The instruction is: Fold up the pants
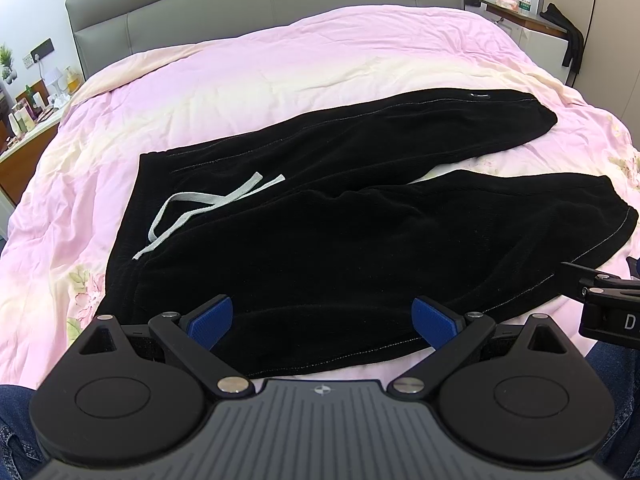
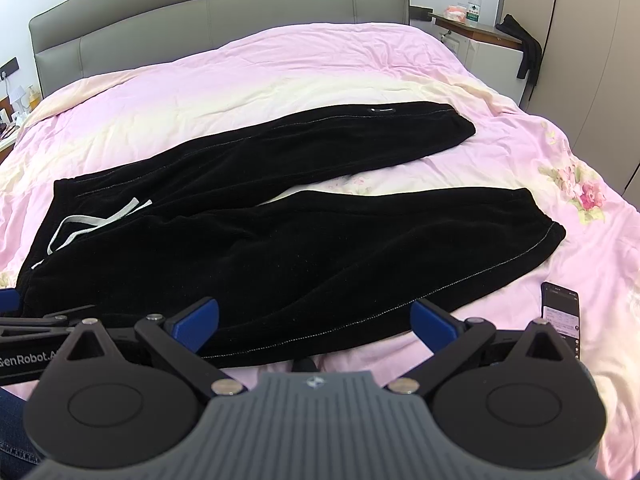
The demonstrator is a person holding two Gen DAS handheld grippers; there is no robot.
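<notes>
Black pants (image 1: pixel 320 232) lie spread flat on the pink bed cover (image 1: pixel 280 68), waistband at the left with a grey drawstring (image 1: pixel 200 204), both legs reaching right and splayed apart. They also show in the right wrist view (image 2: pixel 280 240). My left gripper (image 1: pixel 322 322) is open and empty, hovering over the near leg's lower hem edge. My right gripper (image 2: pixel 316 322) is open and empty, just at the near edge of the near leg. The far leg's cuff (image 2: pixel 460 128) lies toward the headboard side.
A phone (image 2: pixel 560 308) lies on the cover at the right near the right gripper. A grey headboard (image 1: pixel 260 0) stands at the far end. Nightstands with bottles sit at the left (image 1: pixel 28 116) and at the right (image 2: pixel 476 20).
</notes>
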